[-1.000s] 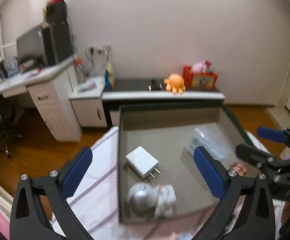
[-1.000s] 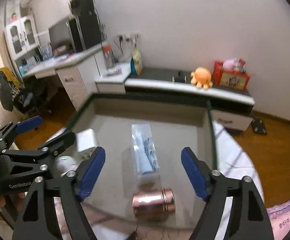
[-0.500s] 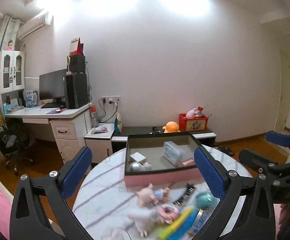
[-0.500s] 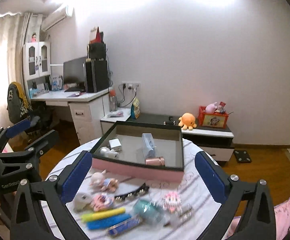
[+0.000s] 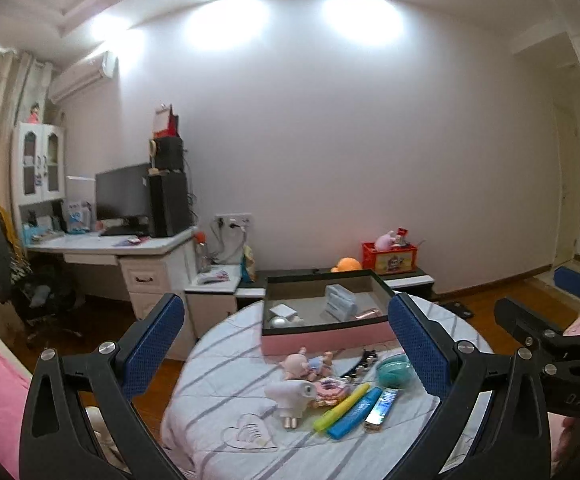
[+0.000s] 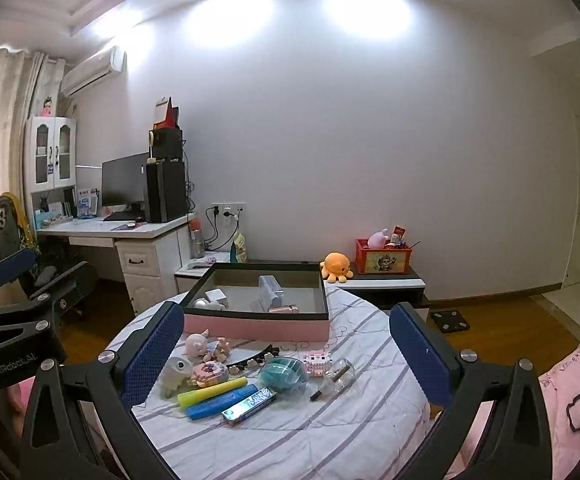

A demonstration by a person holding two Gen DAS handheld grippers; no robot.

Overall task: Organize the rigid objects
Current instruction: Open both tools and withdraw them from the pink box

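A pink box (image 6: pixel 258 326) with a dark rim stands at the far side of a round striped table (image 6: pixel 369 420); it also shows in the left wrist view (image 5: pixel 325 338). Inside lie a white charger (image 6: pixel 216 295), a silver ball (image 6: pixel 200 303), a clear packet (image 6: pixel 270 292) and a copper cylinder (image 6: pixel 284 309). In front of it lie a doll (image 6: pixel 206 346), a yellow marker (image 6: pixel 212 391), a blue marker (image 6: pixel 222 401), a teal egg case (image 6: pixel 282 374), a black hair clip (image 6: pixel 252 358) and a small jar (image 6: pixel 337 376). My left gripper (image 5: pixel 286 350) and right gripper (image 6: pixel 286 354) are both open, empty, held back from the table.
A white desk (image 6: pixel 130 236) with a monitor stands at the left. A low cabinet (image 6: pixel 373 284) behind the table carries an orange plush octopus (image 6: pixel 335 266) and a red crate. Pink bedding (image 6: pixel 569 380) lies at the right. Wooden floor surrounds the table.
Both grippers have pulled up and back from over the pink box. The whole table and the loose items in front of the box have come into view. Both stay open.
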